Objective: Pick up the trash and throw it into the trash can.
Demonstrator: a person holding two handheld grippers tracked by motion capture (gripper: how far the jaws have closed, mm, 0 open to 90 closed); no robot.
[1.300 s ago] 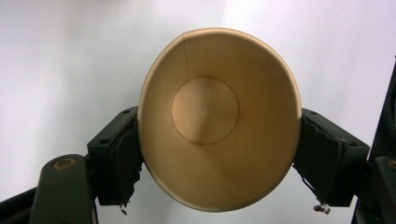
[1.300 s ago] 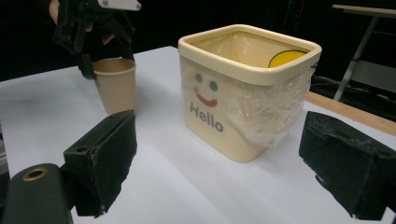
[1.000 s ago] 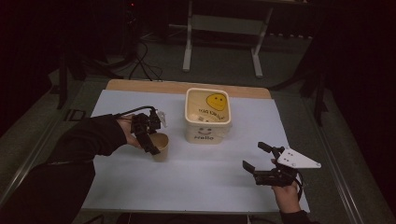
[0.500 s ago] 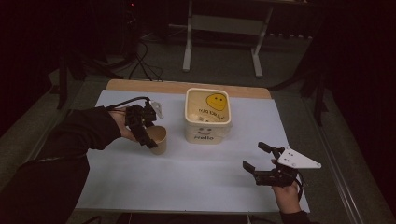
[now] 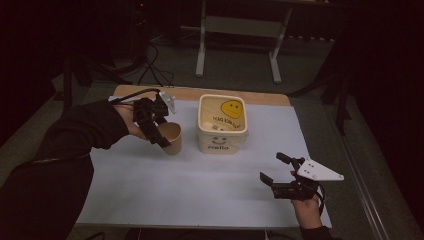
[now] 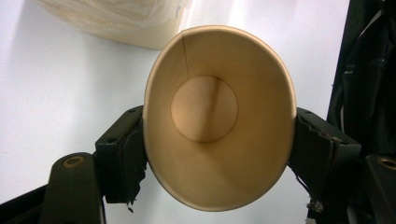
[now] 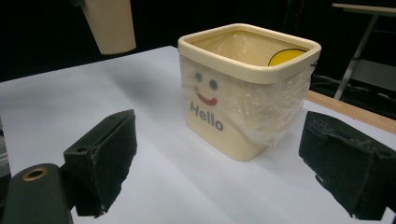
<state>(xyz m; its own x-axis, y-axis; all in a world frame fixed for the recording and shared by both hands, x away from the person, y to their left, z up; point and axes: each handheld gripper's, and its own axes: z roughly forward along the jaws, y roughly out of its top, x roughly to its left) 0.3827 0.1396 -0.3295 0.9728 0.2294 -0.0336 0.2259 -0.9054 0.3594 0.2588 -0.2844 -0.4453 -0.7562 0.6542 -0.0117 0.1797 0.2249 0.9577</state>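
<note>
Both tongs show: left tongs pinching the paper cup, its base hidden; right tongs spread.

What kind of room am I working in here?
Probably a lab or workshop test bench, not a home: a table with a white sheet, loose cables on the bare floor, and a metal table frame behind, all dimly lit.

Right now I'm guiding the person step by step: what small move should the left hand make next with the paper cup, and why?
Probably carry the paper cup right, over the lined bin: the left gripper grips it off the table beside the open bin.
</note>
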